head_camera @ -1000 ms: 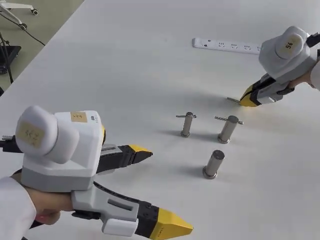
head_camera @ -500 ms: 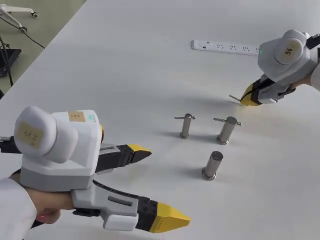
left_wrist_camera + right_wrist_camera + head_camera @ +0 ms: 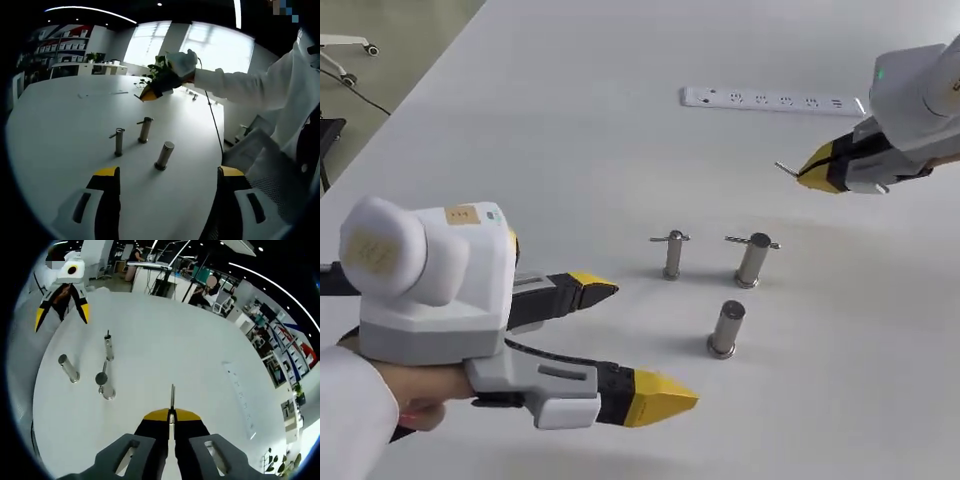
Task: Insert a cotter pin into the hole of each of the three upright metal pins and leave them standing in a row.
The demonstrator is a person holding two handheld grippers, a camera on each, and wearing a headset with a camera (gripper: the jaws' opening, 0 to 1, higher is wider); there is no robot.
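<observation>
Got left gripper (image 3: 655, 344) spread wide, low over the white table (image 3: 570, 130), nose toward the metal pins. Got right gripper (image 3: 812, 172) pinching a loose cotter pin (image 3: 784, 167) by one end, held off the table, well apart from the pins. Seeing left back pin (image 3: 672, 258) and right back pin (image 3: 752, 262) upright side by side, fitted cotter pins (image 3: 670, 237) (image 3: 752, 241) through both tops. Seeing front pin (image 3: 725, 328) upright near them, top plain; a triangle, not a row. Also seeing power strip (image 3: 770, 100) further back.
</observation>
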